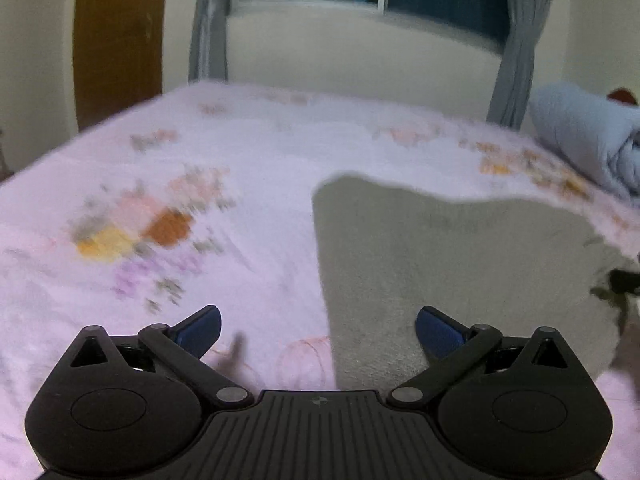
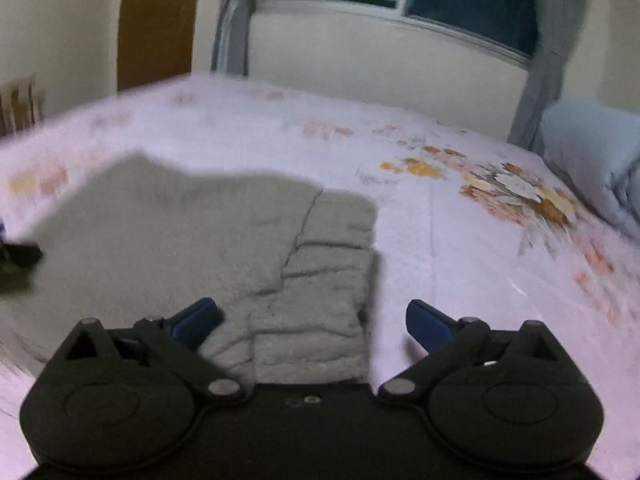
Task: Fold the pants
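Observation:
Grey pants (image 1: 448, 264) lie flat on the bed with the pink floral sheet (image 1: 240, 184). In the left wrist view they fill the right half, and my left gripper (image 1: 318, 330) is open and empty above their left edge. In the right wrist view the pants (image 2: 208, 240) show a ribbed, gathered end (image 2: 332, 276) under my right gripper (image 2: 314, 320), which is open and empty. A dark bit of the other gripper shows at the right edge of the left wrist view (image 1: 624, 280) and at the left edge of the right wrist view (image 2: 18, 258).
A rolled light-blue blanket (image 1: 588, 140) lies at the bed's far right, also in the right wrist view (image 2: 596, 160). Behind the bed are a cream wall, a dark window with grey curtains (image 1: 516, 40) and a brown door (image 1: 120, 40).

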`<state>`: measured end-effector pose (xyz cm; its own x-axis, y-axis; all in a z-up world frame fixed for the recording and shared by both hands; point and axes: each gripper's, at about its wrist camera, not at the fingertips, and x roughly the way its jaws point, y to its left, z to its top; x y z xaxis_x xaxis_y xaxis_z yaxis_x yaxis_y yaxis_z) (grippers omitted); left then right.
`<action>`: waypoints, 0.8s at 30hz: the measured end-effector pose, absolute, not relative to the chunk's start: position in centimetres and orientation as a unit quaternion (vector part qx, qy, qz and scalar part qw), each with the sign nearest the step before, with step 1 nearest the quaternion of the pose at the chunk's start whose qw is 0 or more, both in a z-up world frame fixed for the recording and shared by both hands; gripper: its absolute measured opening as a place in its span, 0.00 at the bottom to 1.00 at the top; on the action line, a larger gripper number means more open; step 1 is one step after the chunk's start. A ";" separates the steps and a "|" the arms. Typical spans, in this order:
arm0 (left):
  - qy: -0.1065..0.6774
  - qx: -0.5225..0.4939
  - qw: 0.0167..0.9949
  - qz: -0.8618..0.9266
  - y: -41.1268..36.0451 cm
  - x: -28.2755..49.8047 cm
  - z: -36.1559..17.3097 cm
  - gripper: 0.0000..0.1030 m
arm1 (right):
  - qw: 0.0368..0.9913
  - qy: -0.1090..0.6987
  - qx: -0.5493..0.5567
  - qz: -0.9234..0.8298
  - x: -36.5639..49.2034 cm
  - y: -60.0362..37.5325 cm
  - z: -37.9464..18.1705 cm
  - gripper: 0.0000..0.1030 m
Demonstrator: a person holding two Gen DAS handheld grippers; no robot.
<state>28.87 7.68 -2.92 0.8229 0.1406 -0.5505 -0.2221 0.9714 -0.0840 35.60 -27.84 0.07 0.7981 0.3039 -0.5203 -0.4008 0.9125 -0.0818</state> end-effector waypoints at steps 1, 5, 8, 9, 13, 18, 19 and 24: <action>0.270 -0.066 0.956 0.092 7.7 27.7 -2.3 1.00 | 0.949 0.241 -0.081 0.185 34.3 -28.8 1.3 0.94; 0.245 -0.042 0.963 0.103 7.2 22.7 -0.6 1.00 | 0.951 0.235 -0.060 0.192 29.8 -32.3 5.0 0.94; 0.228 -0.033 0.968 0.100 6.4 18.3 0.4 1.00 | 0.953 0.227 -0.058 0.195 25.7 -34.6 6.0 0.94; 0.225 -0.032 0.969 0.098 6.2 17.1 0.9 1.00 | 0.956 0.216 -0.058 0.188 24.0 -35.3 6.4 0.94; 0.213 -0.047 0.972 0.087 5.3 12.4 2.2 1.00 | 0.966 0.195 -0.040 0.168 19.5 -37.3 7.1 0.94; 0.193 -0.067 0.976 0.077 4.5 7.4 3.1 1.00 | 0.974 0.171 -0.026 0.149 14.1 -39.2 7.7 0.94; 0.190 -0.066 0.977 0.074 4.1 6.4 3.2 1.00 | 0.974 0.172 -0.021 0.146 13.4 -39.4 7.7 0.94; 0.188 -0.066 0.977 0.071 2.4 2.6 2.5 1.00 | 0.980 0.147 -0.022 0.130 9.3 -40.6 6.5 0.94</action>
<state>2.55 2.42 2.48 0.9192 0.1133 -0.3771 -0.1632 0.9812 -0.1030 9.32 -40.59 6.54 0.9233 0.2481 -0.2932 -0.2612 0.9653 -0.0057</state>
